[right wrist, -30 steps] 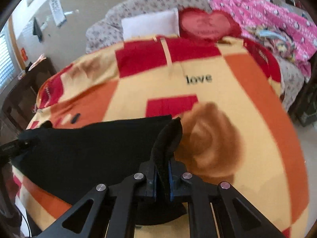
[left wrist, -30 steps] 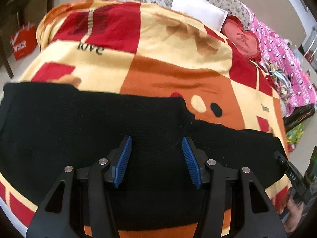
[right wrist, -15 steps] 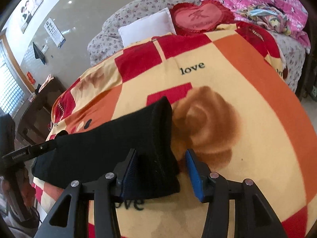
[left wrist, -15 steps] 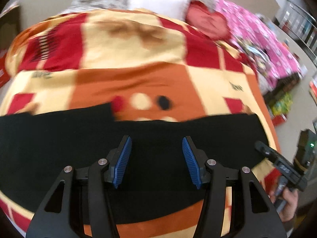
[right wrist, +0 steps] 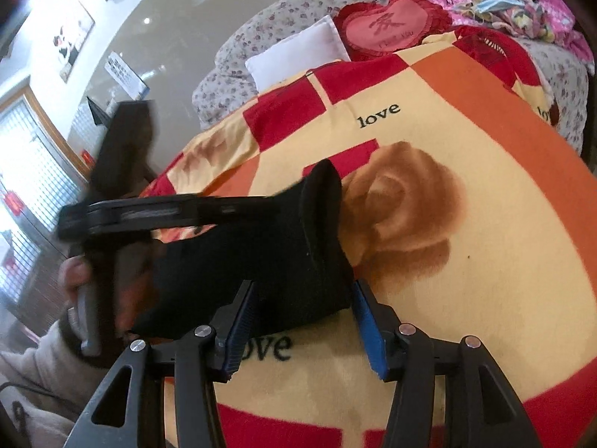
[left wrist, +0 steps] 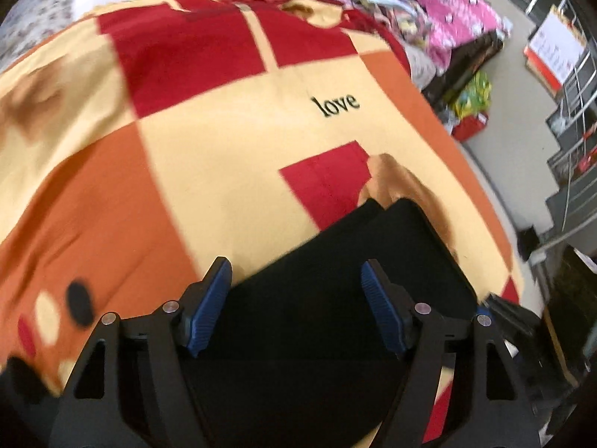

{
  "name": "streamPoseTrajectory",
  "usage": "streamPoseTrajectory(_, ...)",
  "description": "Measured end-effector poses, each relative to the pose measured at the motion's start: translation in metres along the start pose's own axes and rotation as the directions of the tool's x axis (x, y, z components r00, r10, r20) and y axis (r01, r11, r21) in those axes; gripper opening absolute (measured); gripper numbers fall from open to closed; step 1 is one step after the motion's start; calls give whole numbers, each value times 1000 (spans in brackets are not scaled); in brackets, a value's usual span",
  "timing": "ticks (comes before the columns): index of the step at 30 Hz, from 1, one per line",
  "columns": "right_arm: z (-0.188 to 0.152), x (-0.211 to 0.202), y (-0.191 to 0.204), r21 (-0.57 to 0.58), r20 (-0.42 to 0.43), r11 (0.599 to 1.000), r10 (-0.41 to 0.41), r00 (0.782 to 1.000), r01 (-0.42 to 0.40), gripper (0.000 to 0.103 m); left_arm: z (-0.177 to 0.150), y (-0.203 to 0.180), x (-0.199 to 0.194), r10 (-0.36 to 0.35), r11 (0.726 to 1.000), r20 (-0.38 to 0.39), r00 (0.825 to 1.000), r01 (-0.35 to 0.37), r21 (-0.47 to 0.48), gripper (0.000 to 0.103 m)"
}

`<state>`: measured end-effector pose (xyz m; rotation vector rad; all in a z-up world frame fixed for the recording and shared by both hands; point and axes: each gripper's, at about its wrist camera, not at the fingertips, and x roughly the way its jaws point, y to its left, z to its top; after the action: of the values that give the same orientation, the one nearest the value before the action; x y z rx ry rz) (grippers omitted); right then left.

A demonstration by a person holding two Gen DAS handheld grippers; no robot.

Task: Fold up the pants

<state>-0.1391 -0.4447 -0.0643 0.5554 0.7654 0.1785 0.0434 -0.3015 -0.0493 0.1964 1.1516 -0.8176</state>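
black pants [right wrist: 261,261] on blanket [right wrist: 466,261], both hand-held grippers opening, pads apart, pants between, unclamped

The pants [right wrist: 261,261] are spread on the blanket [right wrist: 485,298] that covers the bed. In the right wrist view, the folded end of the pants is lodged between the fingers [right wrist: 238,321] of the right gripper [right wrist: 304,326], and the left gripper [right wrist: 168,211] is seen beyond them to the left. Behind the fingers, at the bed's far end, a white pillow [right wrist: 298,56] is set left of a heart cushion [right wrist: 388,30].
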Motion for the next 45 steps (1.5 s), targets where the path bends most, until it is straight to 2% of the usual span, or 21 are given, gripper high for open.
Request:
streamPoseTrajectory(2,-1,0,-1,7,18,1000,17,1000,-17,53,7,-6,7,26,999,14,1000,-26,36,73)
streamPoseTrajectory(7,2,9,3,11,47,999,30,998,-30,54,19,-28,24,66,984,6,998,-66,167,87)
streamPoseTrajectory(9,4,12,6,20,49,1000,21,999,-22,53,21,-29,27,53,979,3,999,-53,196,88)
streamPoseTrajectory(10,5,14,7,28,53,999,19,998,-21,51,22,-28,27,45,979,3,999,-45,197,88)
streamPoseTrajectory(11,5,17,7,33,51,999,22,998,-23,41,23,-29,28,46,978,6,999,-46,202,85)
streamPoseTrajectory(12,6,23,9,32,38,999,14,999,-15,31,23,-29,28,39,978,8,999,-40,207,76)
streamPoseTrajectory(13,6,24,10,31,40,999,6,999,-7,28,23,-30,26,26,977,11,1000,-28,211,68)
streamPoseTrajectory(15,9,23,9,45,43,998,30,999,-32,17,24,-30,23,-49,980,-19,999,52,194,28)
streamPoseTrajectory(17,14,19,11,53,65,997,55,996,-59,14,25,-30,20,-91,982,-42,995,97,164,22)
streamPoseTrajectory(18,18,14,18,36,81,996,74,994,-77,13,25,-29,15,-67,984,-26,997,71,162,14)
streamPoseTrajectory(19,20,11,24,18,90,996,85,992,-87,13,25,-27,9,-46,987,-9,999,47,155,14)
streamPoseTrajectory(23,36,-2,74,-112,111,983,160,981,-147,12,22,6,-41,-80,996,64,995,77,37,14)
streamPoseTrajectory(26,41,2,108,-184,93,961,224,970,-204,12,7,37,-95,-45,998,164,986,50,-31,14)
streamPoseTrajectory(30,31,40,162,-281,-6,922,274,962,-265,12,-26,85,-142,25,989,215,976,7,-148,14)
streamPoseTrajectory(34,7,94,200,-322,-131,894,282,950,-310,13,-84,139,-173,109,952,231,967,-35,-304,14)
streamPoseTrajectory(35,0,114,204,-309,-172,894,284,943,-325,16,-97,149,-177,140,940,231,963,-55,-338,15)
streamPoseTrajectory(38,-13,147,210,-289,-282,896,257,924,-337,28,-125,164,-175,163,911,212,964,-64,-408,32)
streamPoseTrajectory(40,-10,134,216,-305,-291,871,299,909,-385,45,-139,168,-172,135,900,209,969,-32,-435,33)
streamPoseTrajectory(42,-5,114,220,-306,-354,837,343,870,-454,50,-147,169,-171,124,896,198,972,-24,-443,37)
streamPoseTrajectory(43,-5,106,221,-319,-355,830,343,870,-458,50,-150,167,-168,114,895,197,974,-15,-446,38)
streamPoseTrajectory(45,2,86,213,-372,-277,838,311,909,-400,50,-152,162,-161,93,892,189,978,2,-451,47)
